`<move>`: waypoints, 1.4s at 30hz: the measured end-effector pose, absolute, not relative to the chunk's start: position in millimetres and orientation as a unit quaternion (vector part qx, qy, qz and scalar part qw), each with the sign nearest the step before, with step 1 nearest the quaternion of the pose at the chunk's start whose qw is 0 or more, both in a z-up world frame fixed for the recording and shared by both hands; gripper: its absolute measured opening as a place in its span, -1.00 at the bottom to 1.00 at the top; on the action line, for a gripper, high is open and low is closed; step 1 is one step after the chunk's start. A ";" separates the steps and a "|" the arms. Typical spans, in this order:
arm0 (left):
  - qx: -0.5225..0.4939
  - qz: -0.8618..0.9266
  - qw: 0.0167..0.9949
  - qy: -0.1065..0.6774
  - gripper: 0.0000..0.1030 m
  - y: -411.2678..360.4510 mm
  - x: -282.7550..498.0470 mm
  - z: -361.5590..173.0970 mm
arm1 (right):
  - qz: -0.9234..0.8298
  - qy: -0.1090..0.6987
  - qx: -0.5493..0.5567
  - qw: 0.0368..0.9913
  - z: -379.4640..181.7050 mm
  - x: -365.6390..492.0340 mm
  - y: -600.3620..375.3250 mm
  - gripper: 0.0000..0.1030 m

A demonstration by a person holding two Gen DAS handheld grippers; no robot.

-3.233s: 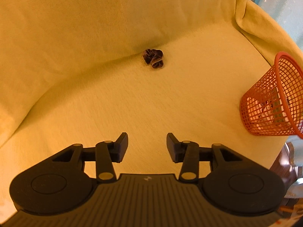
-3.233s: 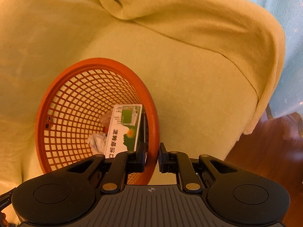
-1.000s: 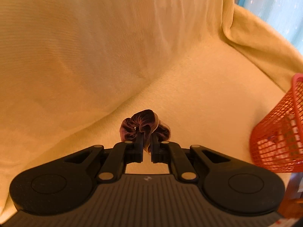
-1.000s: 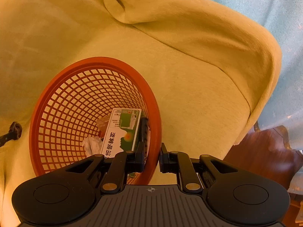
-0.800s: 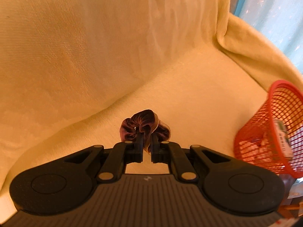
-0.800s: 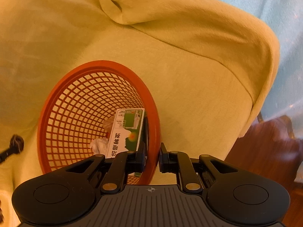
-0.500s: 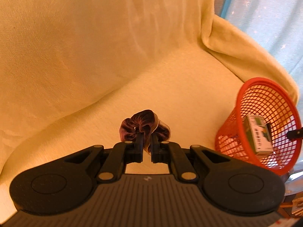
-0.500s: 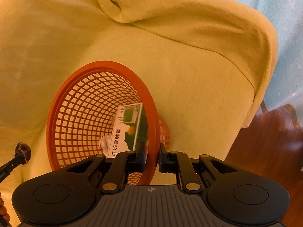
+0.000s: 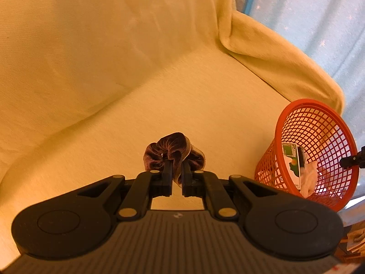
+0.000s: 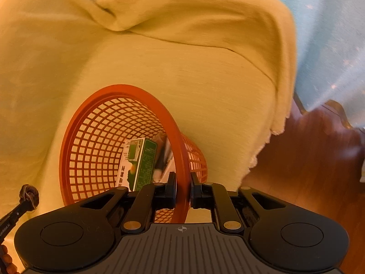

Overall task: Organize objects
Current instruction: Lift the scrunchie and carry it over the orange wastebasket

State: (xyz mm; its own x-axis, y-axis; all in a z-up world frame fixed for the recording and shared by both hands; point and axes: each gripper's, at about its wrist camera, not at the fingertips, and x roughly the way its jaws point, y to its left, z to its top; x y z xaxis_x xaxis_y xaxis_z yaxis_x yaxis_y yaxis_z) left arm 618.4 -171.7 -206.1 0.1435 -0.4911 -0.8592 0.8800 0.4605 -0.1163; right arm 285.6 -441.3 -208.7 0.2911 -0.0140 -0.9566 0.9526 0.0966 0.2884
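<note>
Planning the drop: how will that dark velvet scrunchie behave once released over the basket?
The scrunchie looks soft and floppy: it bunches where the left hand-held gripper pinches it. Probably light, so it should fall limply rather than bounce or roll. The orange basket, clamped at its rim by the right hand-held gripper, sits tilted.

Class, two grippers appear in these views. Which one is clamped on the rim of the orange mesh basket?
The right gripper: its fingers pinch the basket rim. The left gripper instead holds the brown scrunchie above the sofa cover.
</note>
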 end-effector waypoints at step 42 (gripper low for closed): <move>0.273 -0.551 0.644 0.455 -0.91 -243.3 524.9 -182.2 | -0.411 0.435 0.540 0.592 -197.0 232.5 -437.4 -0.86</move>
State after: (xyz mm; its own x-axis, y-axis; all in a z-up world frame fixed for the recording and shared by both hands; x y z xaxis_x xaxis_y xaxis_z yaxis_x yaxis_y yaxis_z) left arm 524.9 -243.3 -182.2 -0.0217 -0.4623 -0.8865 0.9584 0.2429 -0.1501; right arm 232.5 -437.4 -197.0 0.2833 -0.0175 -0.9589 0.9564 0.0790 0.2811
